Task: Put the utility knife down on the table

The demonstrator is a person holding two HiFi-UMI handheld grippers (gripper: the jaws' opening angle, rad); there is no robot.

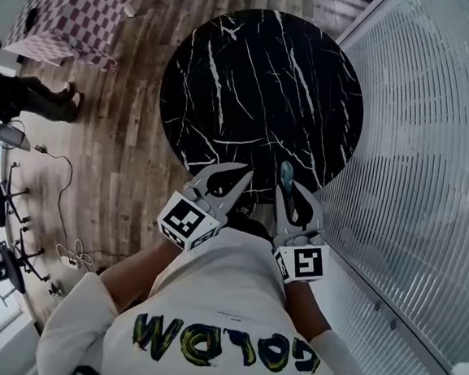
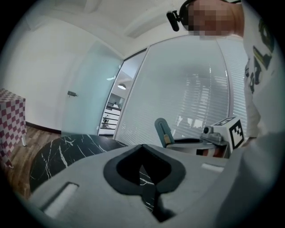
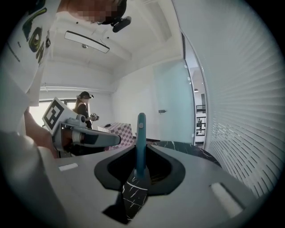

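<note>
Black, white-veined marble forms the round table (image 1: 259, 87) below you, on plank flooring (image 1: 133, 133). Your utility knife (image 3: 140, 133), slim and teal, stands upright over the table's near edge, pinched between the smooth grey jaws of your right gripper (image 3: 139, 153). Your left gripper (image 2: 142, 149) hangs just beside it, its jaws seemingly closed on nothing.

Utility knife (image 3: 140, 133) in right gripper (image 1: 295, 198), over table (image 1: 259, 87)

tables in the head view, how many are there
2: the round black marble table at the centre, and a checkered-cloth table at the upper left. More may lie outside the frame.
</note>
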